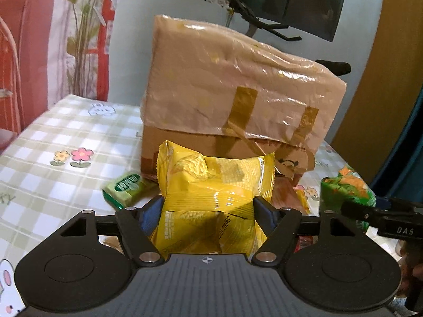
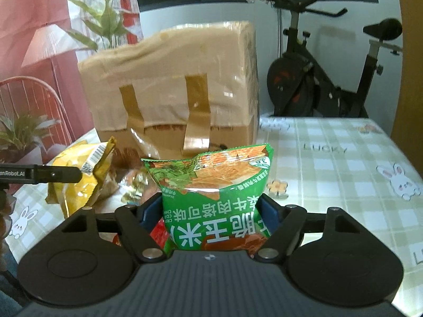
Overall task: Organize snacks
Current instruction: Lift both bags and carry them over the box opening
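Checked tablecloth (image 2: 330,158) with rabbits and flowers covers the table I'm working over, with an exercise bike (image 2: 317,79) and red curtains behind it. Biggest thing on the cloth is a cardboard box (image 1: 232,97) wrapped in tan plastic and strapped with brown tape, standing just beyond both grippers.

My left gripper (image 1: 208,206) has its fingers clamped on a yellow snack packet (image 1: 214,182), held up in front of the box, with the pads biting into the lower half and the crimped top edge free above. My right gripper (image 2: 214,206) is likewise closed on a green corn chip bag (image 2: 211,179), gripped across its middle, the top seal fanning out above the fingers. Each bag also shows at the edge of the other camera, so the two are held side by side, apart.

Both bags look air-puffed, light and glossy, so I'd judge them slippery and crushable; hold at the flat seams or lightly across the belly.

Smallest, a little green wrapped snack (image 1: 127,187) lies on the cloth near the box's left corner, with more wrappers under the grippers, too hidden to name.
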Demonstrator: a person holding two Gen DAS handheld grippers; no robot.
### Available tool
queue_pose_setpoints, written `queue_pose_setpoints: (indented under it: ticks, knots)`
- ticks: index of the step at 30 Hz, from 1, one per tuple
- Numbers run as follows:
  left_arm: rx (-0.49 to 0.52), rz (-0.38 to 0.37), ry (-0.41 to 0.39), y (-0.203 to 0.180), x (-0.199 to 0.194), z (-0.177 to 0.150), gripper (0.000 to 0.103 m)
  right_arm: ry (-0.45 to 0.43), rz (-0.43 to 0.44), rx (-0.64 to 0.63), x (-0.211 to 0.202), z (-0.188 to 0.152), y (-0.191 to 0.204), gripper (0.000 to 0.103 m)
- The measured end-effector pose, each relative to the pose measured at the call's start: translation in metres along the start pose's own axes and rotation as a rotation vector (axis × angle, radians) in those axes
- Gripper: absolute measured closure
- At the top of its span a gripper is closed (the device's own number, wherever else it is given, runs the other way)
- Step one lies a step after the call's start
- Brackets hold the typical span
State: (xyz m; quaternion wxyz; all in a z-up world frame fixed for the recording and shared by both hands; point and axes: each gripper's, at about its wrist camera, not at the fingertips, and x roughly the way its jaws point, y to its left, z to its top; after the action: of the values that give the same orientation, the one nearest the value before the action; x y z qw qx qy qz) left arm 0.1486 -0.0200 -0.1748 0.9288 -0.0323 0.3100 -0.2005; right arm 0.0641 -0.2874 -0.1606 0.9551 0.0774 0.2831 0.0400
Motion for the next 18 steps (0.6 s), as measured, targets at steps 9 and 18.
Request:
queue_pose_setpoints:
  ticks: [9,18]
  knots:
    - [0.016,0.023,-0.078,0.004,-0.021,0.019,0.028,-0.065,-0.022,0.003,-0.013,0.015,-0.002,0.026]
    - [0.039,0.012,-0.205,0.002,-0.053,0.063,0.028,-0.214,-0.001,-0.059,-0.037,0.058,0.007,0.026]
